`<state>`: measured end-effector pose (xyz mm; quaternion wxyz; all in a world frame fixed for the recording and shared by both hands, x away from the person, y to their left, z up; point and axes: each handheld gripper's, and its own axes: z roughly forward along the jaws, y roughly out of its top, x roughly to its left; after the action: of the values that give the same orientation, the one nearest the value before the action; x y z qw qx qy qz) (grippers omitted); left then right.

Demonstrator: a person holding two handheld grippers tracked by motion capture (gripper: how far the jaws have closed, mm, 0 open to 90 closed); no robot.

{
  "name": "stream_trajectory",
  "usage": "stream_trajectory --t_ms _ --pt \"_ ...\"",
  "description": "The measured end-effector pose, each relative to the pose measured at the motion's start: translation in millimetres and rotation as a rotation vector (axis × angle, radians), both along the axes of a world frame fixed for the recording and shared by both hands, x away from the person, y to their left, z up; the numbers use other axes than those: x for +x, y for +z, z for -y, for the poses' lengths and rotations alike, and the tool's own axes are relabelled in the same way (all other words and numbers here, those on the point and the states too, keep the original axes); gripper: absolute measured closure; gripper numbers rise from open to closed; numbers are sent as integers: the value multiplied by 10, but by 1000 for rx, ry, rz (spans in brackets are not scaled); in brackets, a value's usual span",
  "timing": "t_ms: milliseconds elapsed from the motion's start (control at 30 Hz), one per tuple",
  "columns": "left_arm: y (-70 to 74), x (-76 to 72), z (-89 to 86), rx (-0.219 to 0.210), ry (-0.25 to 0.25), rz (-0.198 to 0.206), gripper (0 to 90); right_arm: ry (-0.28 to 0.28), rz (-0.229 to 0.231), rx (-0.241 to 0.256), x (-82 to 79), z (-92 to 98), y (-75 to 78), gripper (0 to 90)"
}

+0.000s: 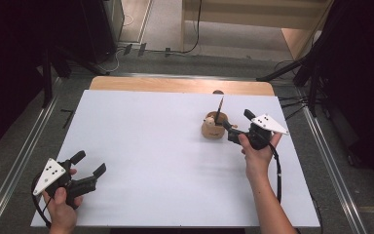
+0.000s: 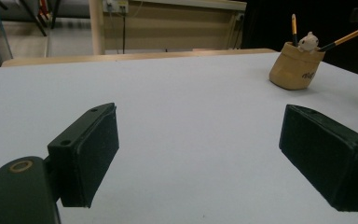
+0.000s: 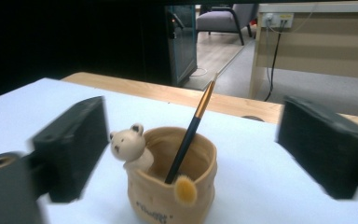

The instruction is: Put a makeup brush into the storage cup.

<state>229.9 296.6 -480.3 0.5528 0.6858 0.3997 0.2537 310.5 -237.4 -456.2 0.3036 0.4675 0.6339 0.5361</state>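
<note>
A tan pouch-shaped brush holder with a small bear figure on its rim stands on the white table at the right. Two brushes stand in the holder: a dark-handled one leans upright, and one with a yellow tuft points toward my right gripper. That right gripper is open just right of the holder, with its jaws wide on either side and nothing between them. At the near left, my left gripper is open and empty, with the holder far off.
The white sheet covers most of a wooden table, whose bare strip shows at the back. Dark stands and cables flank both sides. Metal rails run along the floor by the table.
</note>
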Motion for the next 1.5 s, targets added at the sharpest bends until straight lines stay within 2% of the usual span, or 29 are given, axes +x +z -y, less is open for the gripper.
stream_trajectory --t_ms 200,633,1000,1500 --pt "2 9 27 3 -5 2 120 20 -1 5 -127 108 -50 0" --pt "14 20 39 2 -10 6 124 -37 -19 6 -374 364 -182 0" --pt "20 25 37 -2 -7 9 129 -43 -33 2 -544 475 -292 0" --pt "28 23 35 2 -7 12 129 -65 -36 -17 -830 620 -333 0"
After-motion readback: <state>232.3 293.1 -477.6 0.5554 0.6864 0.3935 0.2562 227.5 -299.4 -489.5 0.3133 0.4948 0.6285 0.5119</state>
